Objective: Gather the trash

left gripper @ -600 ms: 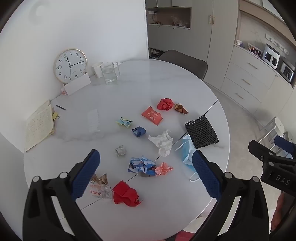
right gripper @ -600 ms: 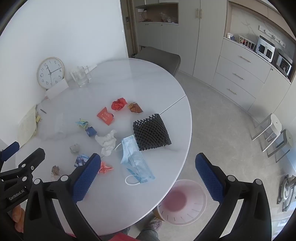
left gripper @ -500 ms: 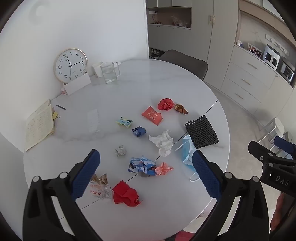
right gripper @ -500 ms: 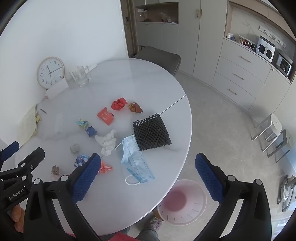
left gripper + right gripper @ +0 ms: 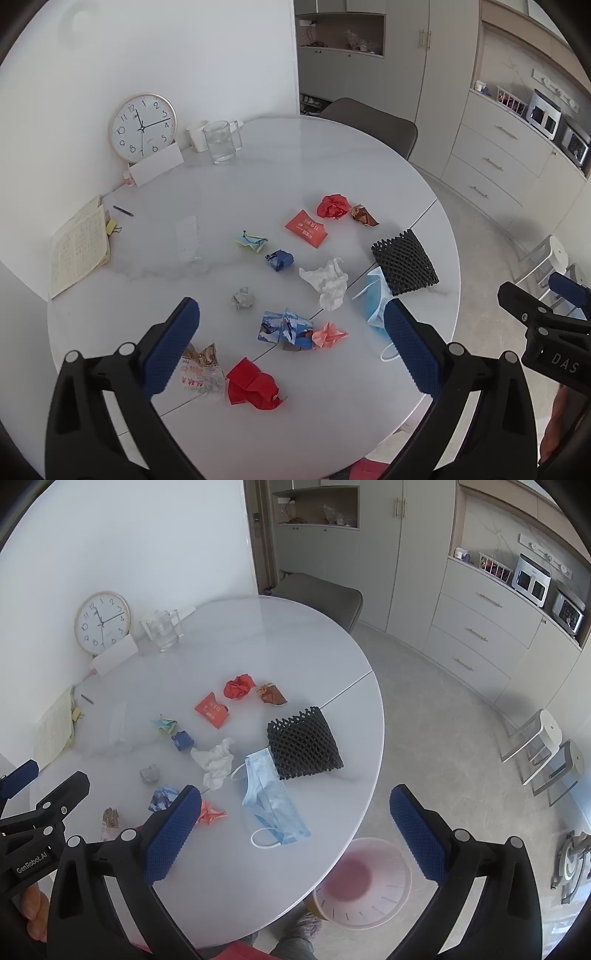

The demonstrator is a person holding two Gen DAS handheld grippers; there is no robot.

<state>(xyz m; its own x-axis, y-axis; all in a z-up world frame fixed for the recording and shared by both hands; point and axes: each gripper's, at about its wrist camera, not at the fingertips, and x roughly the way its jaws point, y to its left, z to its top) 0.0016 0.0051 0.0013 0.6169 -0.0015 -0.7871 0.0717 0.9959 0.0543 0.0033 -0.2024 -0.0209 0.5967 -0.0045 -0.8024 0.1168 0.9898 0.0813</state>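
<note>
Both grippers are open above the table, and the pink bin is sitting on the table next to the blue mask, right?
Not quite. The pink bin stands on the floor below the table edge, as the right wrist view shows. The rest holds: the left gripper and right gripper are open, and the blue mask lies on the table.

White wall (image 5: pixel 184 55), round white table (image 5: pixel 258 635), grey chair (image 5: pixel 373 118), beige cabinets (image 5: pixel 476 627), pale floor (image 5: pixel 443 720).

Scattered litter (image 5: pixel 321 280) crowds mid-table (image 5: pixel 295 155); clock (image 5: pixel 142 127) and glass (image 5: pixel 221 142) block the far edge.
</note>
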